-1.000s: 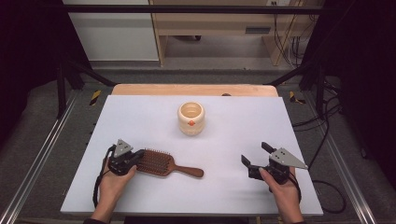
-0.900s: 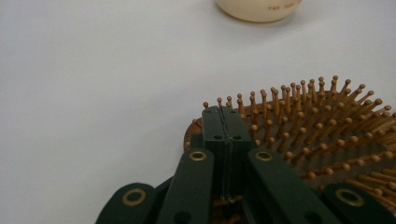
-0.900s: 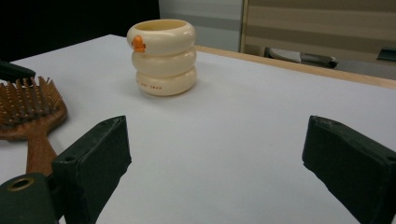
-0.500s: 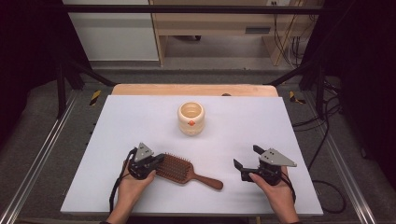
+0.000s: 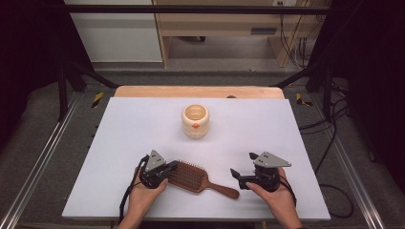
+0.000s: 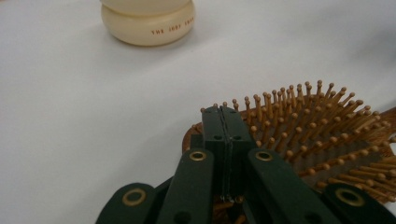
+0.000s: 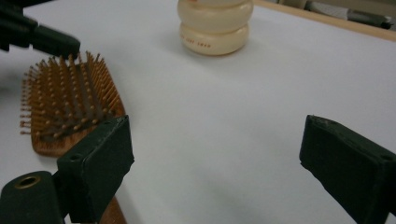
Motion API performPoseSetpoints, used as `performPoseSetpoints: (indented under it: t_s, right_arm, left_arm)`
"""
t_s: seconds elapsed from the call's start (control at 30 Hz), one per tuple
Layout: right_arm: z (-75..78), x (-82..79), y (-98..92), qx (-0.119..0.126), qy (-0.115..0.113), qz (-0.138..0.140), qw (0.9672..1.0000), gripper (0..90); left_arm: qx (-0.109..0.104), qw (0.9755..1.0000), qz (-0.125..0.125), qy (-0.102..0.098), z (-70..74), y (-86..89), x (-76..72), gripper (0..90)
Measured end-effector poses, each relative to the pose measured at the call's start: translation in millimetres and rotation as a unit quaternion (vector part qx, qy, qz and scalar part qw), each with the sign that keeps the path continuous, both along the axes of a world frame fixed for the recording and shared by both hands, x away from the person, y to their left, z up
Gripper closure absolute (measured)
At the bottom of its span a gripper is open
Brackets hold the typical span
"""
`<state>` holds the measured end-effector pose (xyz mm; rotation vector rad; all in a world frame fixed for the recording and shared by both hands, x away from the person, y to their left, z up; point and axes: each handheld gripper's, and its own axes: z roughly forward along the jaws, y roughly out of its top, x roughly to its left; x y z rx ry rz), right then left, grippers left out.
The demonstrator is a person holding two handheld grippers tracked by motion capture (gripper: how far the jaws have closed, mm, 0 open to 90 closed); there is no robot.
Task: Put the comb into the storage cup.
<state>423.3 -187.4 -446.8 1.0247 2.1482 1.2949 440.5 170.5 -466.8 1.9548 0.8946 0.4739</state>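
Note:
A wooden paddle hairbrush lies bristles up near the front of the white table, its handle pointing right toward my right gripper. My left gripper is shut, its jaws pressed flat together, the tips against the left edge of the brush head and over its bristles. In the left gripper view, the closed left gripper shows nothing between the pads. My right gripper stands open just right of the handle's end. In the right gripper view, the right gripper spans bare table, with the brush to its left.
A cream ribbed jar with an open top stands upright mid-table, beyond the brush; the jar is straight ahead of the right gripper. The white board rests on a wooden tabletop. Black frame rails run along both sides.
The left gripper has slid right along the front of the table, and the brush has shifted right with it, its handle swinging toward the front. The right gripper has drifted left toward the handle.

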Motion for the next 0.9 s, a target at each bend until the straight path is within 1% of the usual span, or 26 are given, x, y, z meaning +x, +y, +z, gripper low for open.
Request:
performPoseSetpoints:
  t_s: [0.07,0.1,0.17,0.2,0.3,0.4,0.47,0.5,0.57,0.63,0.67,0.7,0.73,0.77,0.83,0.9]
  right_arm:
    - [0.0,-0.7,3.7,-0.008,0.009,0.010,0.9999,9.8]
    - [0.0,-0.9,5.2,-0.011,0.012,0.015,0.9997,10.0]
    - [-0.1,-1.8,10.1,-0.021,0.018,0.026,0.9993,10.0]
    - [-0.3,-2.0,11.9,-0.024,0.021,0.030,0.9990,10.0]
    - [-1.3,-2.2,19.3,-0.043,0.034,0.043,0.9976,10.1]
    - [-2.4,-2.9,27.2,-0.064,0.044,0.058,0.9953,10.7]
    - [-2.8,-3.6,32.3,-0.077,0.052,0.068,0.9934,10.8]
    - [-2.9,-4.2,34.8,-0.080,0.056,0.071,0.9926,10.9]
    - [-3.1,-5.2,39.6,-0.088,0.060,0.079,0.9911,11.2]
    - [-3.9,-5.9,44.3,-0.095,0.066,0.088,0.9894,11.4]
    - [-4.5,-6.3,47.0,-0.100,0.072,0.092,0.9882,11.4]
    - [-5.2,-6.6,50.2,-0.109,0.076,0.098,0.9863,11.5]
    - [-5.6,-6.7,52.1,-0.114,0.078,0.102,0.9852,11.6]
    - [-5.8,-6.8,55.2,-0.121,0.085,0.109,0.9830,12.2]
    - [-5.7,-7.0,59.6,-0.126,0.091,0.119,0.9807,12.9]
    - [-5.0,-7.2,64.4,-0.137,0.097,0.129,0.9774,13.9]
  left_arm:
    - [-0.012,0.9999,0.006,-0.009,5.4,5.1,-1.2,90.0]
    - [-0.017,0.9997,0.010,-0.017,10.0,9.6,-2.6,90.0]
    - [-0.013,0.9995,0.014,-0.026,15.4,16.3,-4.7,90.0]
    - [-0.011,0.9993,0.019,-0.031,17.9,22.4,-6.0,90.0]
    - [-0.002,0.9986,0.034,-0.041,20.1,38.3,-8.6,90.0]
    - [0.002,0.9974,0.051,-0.050,20.9,57.1,-11.7,89.9]
    - [-0.004,0.9964,0.063,-0.057,22.1,69.1,-13.8,88.4]
    - [-0.006,0.9953,0.073,-0.063,23.0,75.8,-15.6,86.1]
    - [-0.007,0.9934,0.088,-0.074,23.3,83.5,-18.1,76.7]
    - [-0.009,0.9905,0.109,-0.083,21.5,90.8,-20.3,57.2]
    - [-0.016,0.9886,0.122,-0.087,20.2,95.0,-21.0,48.7]
    - [-0.024,0.9878,0.126,-0.089,19.7,97.5,-20.7,41.3]
    - [-0.032,0.9863,0.136,-0.089,19.8,100.9,-19.0,37.1]
    - [-0.038,0.9853,0.141,-0.088,19.6,102.2,-17.5,30.4]
    - [-0.050,0.9843,0.146,-0.085,18.5,104.8,-14.2,20.1]
    - [-0.045,0.9834,0.153,-0.087,16.3,105.1,-12.6,11.4]
